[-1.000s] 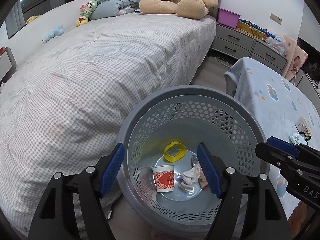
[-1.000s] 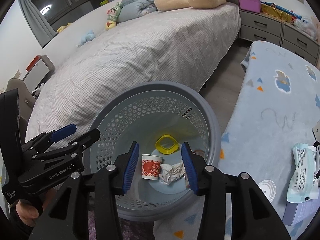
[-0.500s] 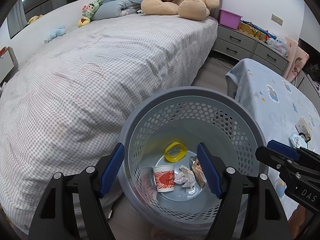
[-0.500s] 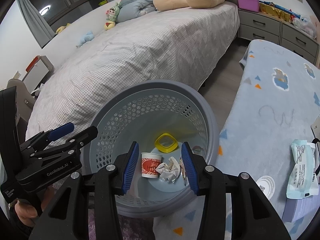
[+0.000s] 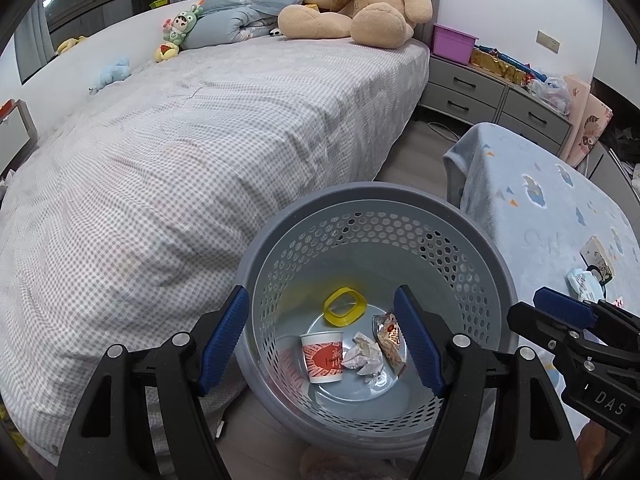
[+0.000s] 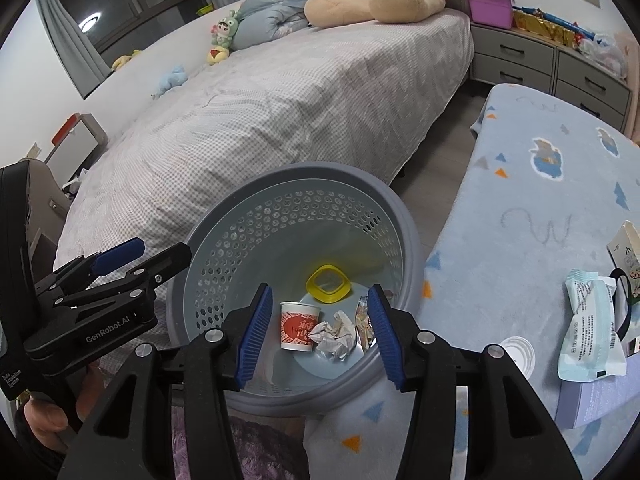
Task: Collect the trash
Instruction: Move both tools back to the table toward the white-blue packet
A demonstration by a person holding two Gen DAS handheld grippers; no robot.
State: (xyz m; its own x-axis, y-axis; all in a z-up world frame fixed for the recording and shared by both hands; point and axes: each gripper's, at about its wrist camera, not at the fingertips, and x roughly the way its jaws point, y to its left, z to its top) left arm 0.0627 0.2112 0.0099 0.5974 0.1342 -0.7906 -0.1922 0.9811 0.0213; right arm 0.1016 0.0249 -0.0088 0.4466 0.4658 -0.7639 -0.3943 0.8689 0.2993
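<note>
Both grippers hang over the grey basket (image 5: 376, 216) at lower centre of each view, jaws spread wide and holding nothing: the left gripper (image 5: 322, 340) and the right gripper (image 6: 318, 334). A second ago the crumpled paper (image 5: 364, 354) and the foil wrapper (image 5: 388, 336) were tumbling at the bottom; now they lie still beside the paper cup (image 5: 323, 356), with the yellow lid (image 5: 345, 306) just behind. That drop looks finished, I'd say.

More trash seems to wait at the right edge of the right view, on the blue blanket (image 6: 532, 208): a pale packet (image 6: 592, 332), a small white lid (image 6: 518, 356) near it, and a carton (image 6: 628, 252). Nothing blocks the way there. Beyond, filling the upper left, is the checked bed (image 5: 192, 140) with a teddy bear (image 5: 360, 4) at its head.
</note>
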